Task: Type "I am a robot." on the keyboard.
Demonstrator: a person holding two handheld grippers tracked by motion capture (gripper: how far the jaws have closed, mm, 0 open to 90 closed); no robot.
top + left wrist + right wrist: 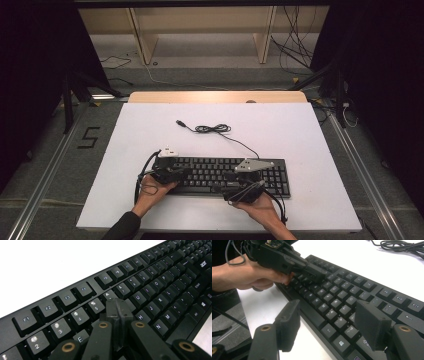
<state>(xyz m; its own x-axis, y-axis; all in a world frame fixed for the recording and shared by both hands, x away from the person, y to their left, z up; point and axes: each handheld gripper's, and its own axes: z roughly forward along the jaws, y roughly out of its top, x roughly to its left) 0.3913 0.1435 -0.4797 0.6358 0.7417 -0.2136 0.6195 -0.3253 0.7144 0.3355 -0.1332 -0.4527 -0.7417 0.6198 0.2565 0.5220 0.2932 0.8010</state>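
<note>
Black and closed pad against pad, the jaws of the left gripper [117,312] are pointing down at the keyboard [150,297], their tips sitting over the letter rows just below the 5 and 6 keys (whether they are pressing a key I cannot tell). Beyond those tips the function row is running off to the far right, with the white tabletop [62,262] lying past it. Nearer the person, the right gripper [329,325] is holding its jaws wide apart with nothing between the pads, the keyboard's front edge and bottom row lying in that gap. Farther out from the right jaws, the left hand [244,275] is gripping its tool, and the coiled keyboard cable [212,129] is resting well beyond both.
</note>
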